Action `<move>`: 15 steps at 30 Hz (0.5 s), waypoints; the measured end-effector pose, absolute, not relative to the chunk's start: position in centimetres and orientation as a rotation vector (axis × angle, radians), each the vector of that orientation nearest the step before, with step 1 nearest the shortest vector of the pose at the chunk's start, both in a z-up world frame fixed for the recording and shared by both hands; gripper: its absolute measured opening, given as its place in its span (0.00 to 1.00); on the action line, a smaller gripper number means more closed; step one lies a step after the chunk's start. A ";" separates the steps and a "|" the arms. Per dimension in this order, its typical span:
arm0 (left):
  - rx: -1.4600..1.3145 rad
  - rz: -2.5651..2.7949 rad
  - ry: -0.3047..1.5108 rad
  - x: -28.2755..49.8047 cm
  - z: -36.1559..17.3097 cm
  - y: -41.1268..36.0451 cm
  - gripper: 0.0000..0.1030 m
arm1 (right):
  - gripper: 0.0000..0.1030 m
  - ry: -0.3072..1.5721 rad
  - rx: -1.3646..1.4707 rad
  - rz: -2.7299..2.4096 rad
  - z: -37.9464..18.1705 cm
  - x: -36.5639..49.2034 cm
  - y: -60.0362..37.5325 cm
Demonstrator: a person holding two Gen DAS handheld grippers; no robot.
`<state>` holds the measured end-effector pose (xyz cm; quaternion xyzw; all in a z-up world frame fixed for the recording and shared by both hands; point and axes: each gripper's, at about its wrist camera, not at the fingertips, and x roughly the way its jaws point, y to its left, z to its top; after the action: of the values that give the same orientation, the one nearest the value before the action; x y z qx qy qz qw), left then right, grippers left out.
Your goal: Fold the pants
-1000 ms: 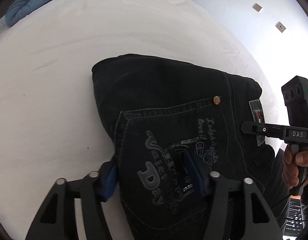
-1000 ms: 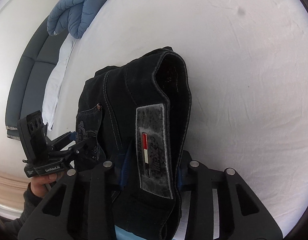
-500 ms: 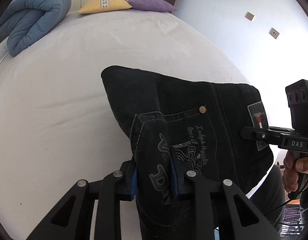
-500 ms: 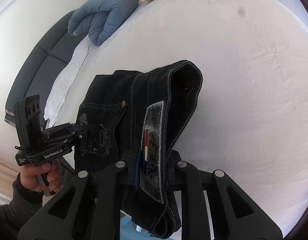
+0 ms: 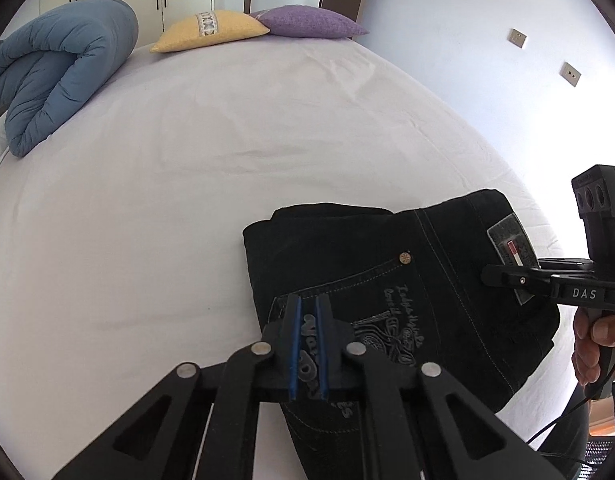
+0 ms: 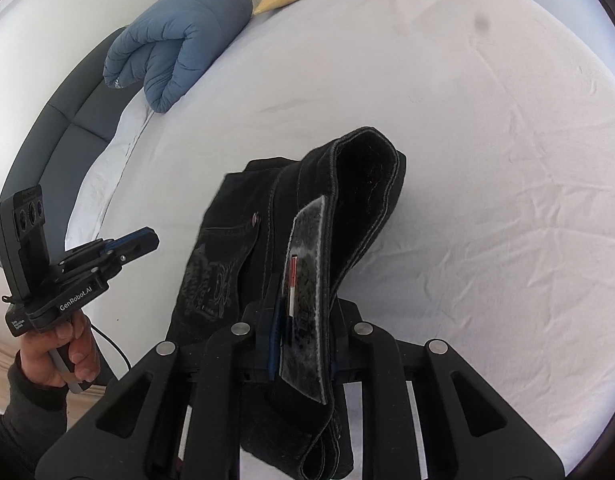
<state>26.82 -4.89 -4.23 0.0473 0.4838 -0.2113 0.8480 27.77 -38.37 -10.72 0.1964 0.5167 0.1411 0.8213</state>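
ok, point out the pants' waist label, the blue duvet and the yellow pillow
waist label (image 6: 305,280): right wrist view, grey patch middle.
blue duvet (image 5: 63,68): left wrist view, top of the roll.
yellow pillow (image 5: 211,30): left wrist view, its centre.

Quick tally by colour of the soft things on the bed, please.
Black: 1, the folded pants
Blue: 1, the rolled duvet
Yellow: 1, a pillow
Purple: 1, a pillow
Total: 4

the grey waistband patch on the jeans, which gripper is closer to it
Right. The right gripper is clamped on the waistband right at the grey patch; the left gripper sits shut over the printed back pocket, well away.
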 end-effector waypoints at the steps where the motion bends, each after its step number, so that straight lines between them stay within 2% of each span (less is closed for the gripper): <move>1: 0.096 -0.440 1.026 28.0 -4.6 -4.9 0.07 | 0.17 1.118 0.413 0.290 -11.7 28.1 -38.9; 3: 0.076 -0.435 1.021 29.1 -5.0 -5.2 0.07 | 0.20 1.175 0.426 0.269 -13.7 27.9 -40.3; 5: 0.062 -0.428 0.991 28.9 -4.7 -4.8 0.08 | 0.44 1.175 0.439 0.229 -14.3 26.6 -41.4; 6: 0.048 -0.433 0.974 28.5 -4.3 -4.7 0.18 | 0.58 1.154 0.462 0.207 -14.2 26.2 -41.9; 7: 0.034 -0.435 0.952 27.5 -3.9 -4.3 0.44 | 0.60 1.128 0.495 0.196 -13.9 25.4 -42.9; 9: 0.026 -0.415 0.865 25.7 -2.4 -3.5 0.71 | 0.62 1.091 0.537 0.163 -13.2 24.2 -43.8; 11: 0.014 -0.408 0.772 24.1 -0.7 -2.8 0.84 | 0.63 1.030 0.535 0.129 -11.6 21.8 -44.5; 12: 0.010 -0.392 0.735 23.3 0.1 -2.5 0.97 | 0.63 0.993 0.504 0.120 -10.5 20.7 -44.4; 15: -0.010 -0.358 0.586 19.4 3.2 -1.2 1.00 | 0.63 0.877 0.406 0.098 -6.5 18.2 -42.9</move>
<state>19.36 -1.17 3.22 -0.0048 0.2874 -0.1757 0.9416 18.17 -42.89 -6.52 0.1951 0.4216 0.0472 0.8843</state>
